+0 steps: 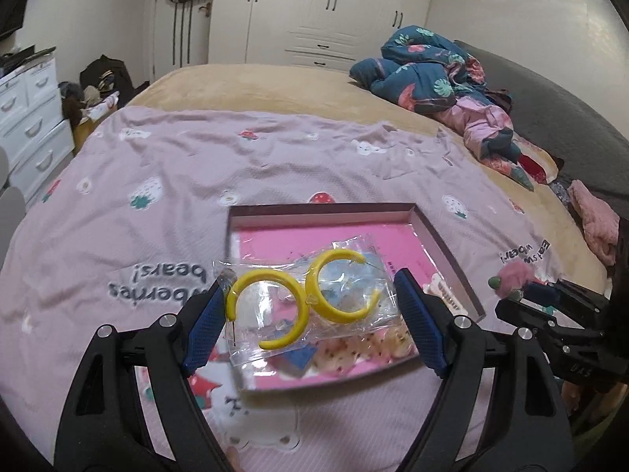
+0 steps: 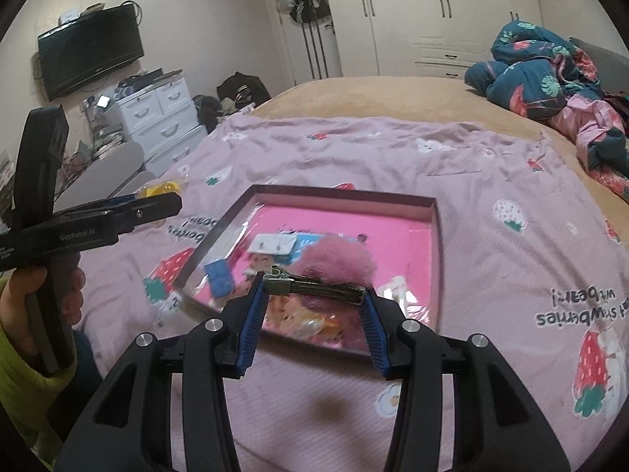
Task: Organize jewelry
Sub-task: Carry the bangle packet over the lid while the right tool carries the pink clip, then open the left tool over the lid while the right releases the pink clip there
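A clear plastic bag (image 1: 275, 338) with two yellow hoop earrings (image 1: 338, 291) hangs above the shallow pink-lined box (image 1: 444, 244). My left gripper (image 1: 310, 295) is shut on the bag, one blue pad at each side. My right gripper (image 2: 314, 289) is shut on a metal hair clip (image 2: 314, 285) with a pink pom-pom (image 2: 338, 259), held crosswise over the box (image 2: 432, 244). In the box lie a white earring card (image 2: 273, 244), a small blue card (image 2: 219, 271) and other packets. The right gripper (image 1: 511, 295) shows at the right edge of the left wrist view.
The box sits on a pink strawberry-print sheet (image 1: 157, 181) spread over a bed. A blue flowered quilt (image 1: 424, 74) is piled at the far right. White drawers (image 2: 157, 118) and a wall television (image 2: 90, 51) stand to the left. A hand (image 2: 23, 295) in a green sleeve holds the left gripper.
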